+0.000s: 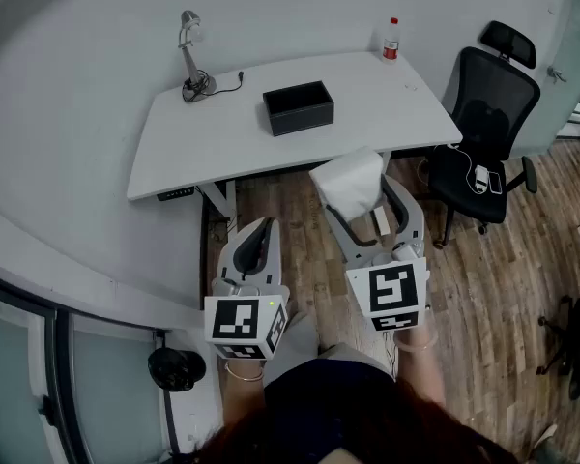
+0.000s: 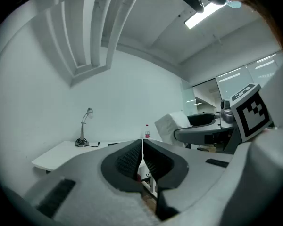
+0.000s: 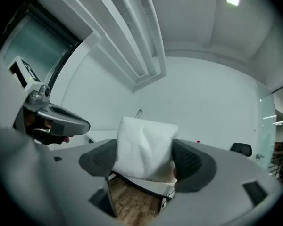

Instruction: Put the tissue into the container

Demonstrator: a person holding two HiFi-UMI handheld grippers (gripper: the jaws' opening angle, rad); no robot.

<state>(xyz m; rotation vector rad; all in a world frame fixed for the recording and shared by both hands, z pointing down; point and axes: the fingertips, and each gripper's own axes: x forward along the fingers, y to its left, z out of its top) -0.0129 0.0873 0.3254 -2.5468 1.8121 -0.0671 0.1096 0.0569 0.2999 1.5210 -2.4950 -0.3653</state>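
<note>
A white tissue pack [image 1: 350, 184] sits between the jaws of my right gripper [image 1: 362, 201], held level over the wooden floor in front of the white desk [image 1: 222, 138]. In the right gripper view the tissue pack [image 3: 144, 147] fills the gap and both pads press its sides. The black open container [image 1: 298, 107] stands in the middle of the desk, beyond the tissue. My left gripper [image 1: 258, 235] hangs lower and to the left, empty, its jaws closed together [image 2: 142, 161].
A desk lamp [image 1: 191, 56] stands at the desk's back left and a small bottle [image 1: 391, 40] at its back right. A black office chair [image 1: 483, 133] is to the right of the desk. A dark round object [image 1: 175, 368] lies on the floor at lower left.
</note>
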